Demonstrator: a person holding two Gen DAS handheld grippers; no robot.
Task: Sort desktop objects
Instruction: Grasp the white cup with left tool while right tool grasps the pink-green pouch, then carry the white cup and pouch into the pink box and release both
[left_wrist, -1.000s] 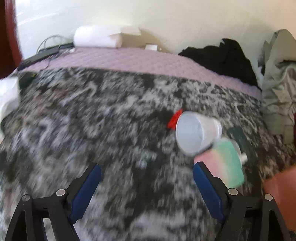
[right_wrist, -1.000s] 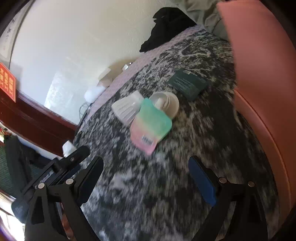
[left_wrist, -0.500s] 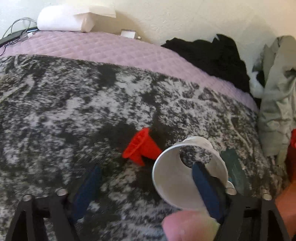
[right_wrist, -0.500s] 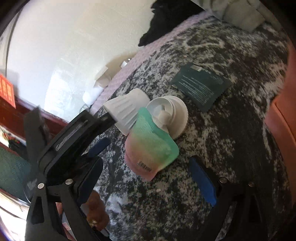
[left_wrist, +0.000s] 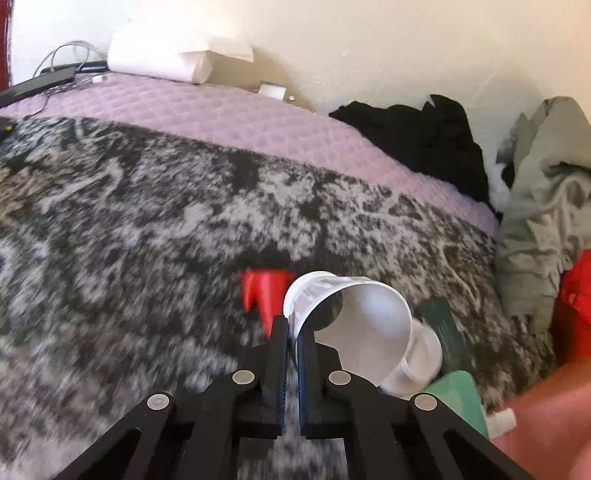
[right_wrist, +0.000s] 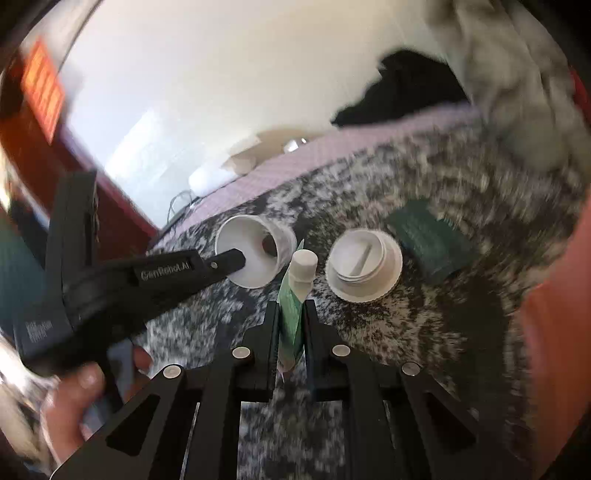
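My left gripper (left_wrist: 291, 325) is shut on the rim of a white plastic cup (left_wrist: 354, 325), which lies tilted over the grey patterned blanket (left_wrist: 147, 240). In the right wrist view the left gripper (right_wrist: 236, 260) reaches into the cup (right_wrist: 255, 254). My right gripper (right_wrist: 291, 310) is shut on a green-and-pink pouch (right_wrist: 291, 317) with a white cap (right_wrist: 304, 267), held edge-on. The pouch also shows in the left wrist view (left_wrist: 458, 398). A white round lid (right_wrist: 364, 264) lies beside it. A red cone piece (left_wrist: 264, 291) lies behind the cup.
A dark green packet (right_wrist: 428, 240) lies right of the lid. A pink bin wall (right_wrist: 554, 350) stands at the right. Black (left_wrist: 424, 140) and grey clothes (left_wrist: 543, 221) are piled at the back right. A paper roll (left_wrist: 147, 59) and cables (left_wrist: 62, 70) lie at the far left.
Both grippers were open; the left has closed on the cup's rim and the right has closed on the pouch and stood it on edge.
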